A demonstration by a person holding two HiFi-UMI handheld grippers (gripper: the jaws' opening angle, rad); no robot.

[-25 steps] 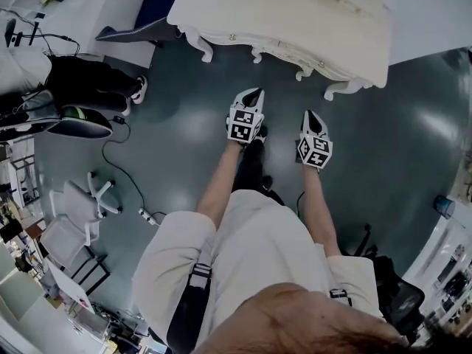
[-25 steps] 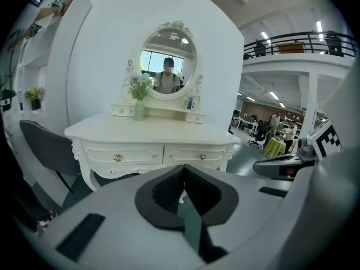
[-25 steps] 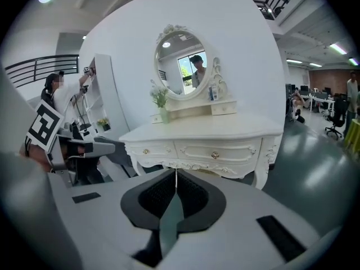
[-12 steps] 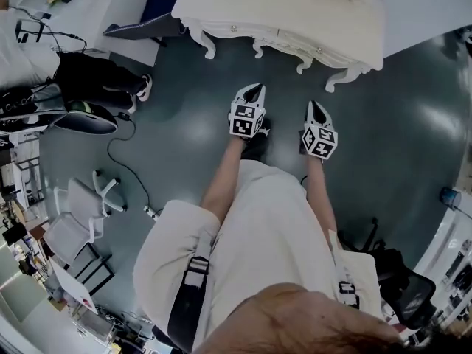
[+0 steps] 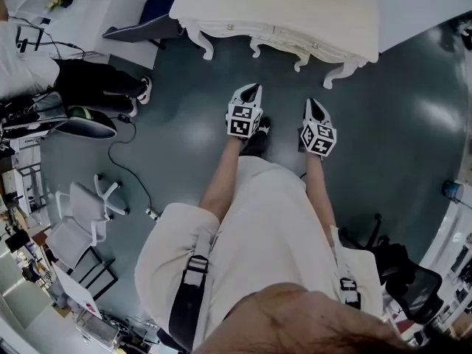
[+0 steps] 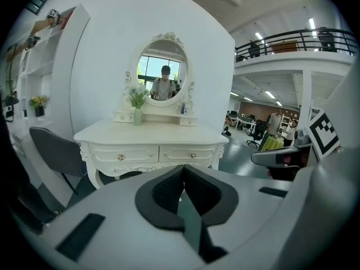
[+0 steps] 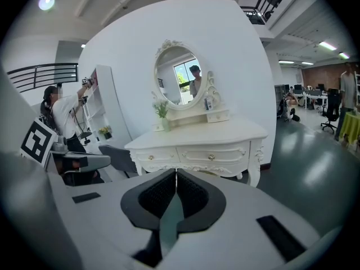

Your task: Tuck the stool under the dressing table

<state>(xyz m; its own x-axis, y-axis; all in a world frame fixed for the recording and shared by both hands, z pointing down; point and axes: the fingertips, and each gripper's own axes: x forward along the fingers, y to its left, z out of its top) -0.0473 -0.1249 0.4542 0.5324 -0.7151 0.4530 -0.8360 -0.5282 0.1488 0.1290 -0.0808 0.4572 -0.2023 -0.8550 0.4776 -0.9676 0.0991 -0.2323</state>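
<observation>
The cream dressing table [image 5: 280, 17] stands at the top of the head view, with an oval mirror [image 6: 163, 80] and two drawers in the left gripper view, and it shows too as the dressing table [image 7: 197, 142] in the right gripper view. A dark grey seat [image 5: 147, 17] sits at its left end, seen as the grey seat [image 6: 56, 151]. I cannot pick out any other stool. My left gripper [image 5: 252, 91] and right gripper [image 5: 313, 105] are held side by side above the floor, short of the table. Both point at it, shut and empty: left gripper [image 6: 183, 169], right gripper [image 7: 175, 173].
A person in a white top [image 5: 66, 87] is at the left by desks. A cable [image 5: 125, 172] trails over the dark floor. A white office chair [image 5: 81, 205] stands at lower left and a black one [image 5: 402, 271] at lower right. A vase [image 6: 138, 114] stands on the table.
The dressing table has slid a little higher in the head view, so I stand slightly farther from it. Both grippers stay shut and level, side by side.
</observation>
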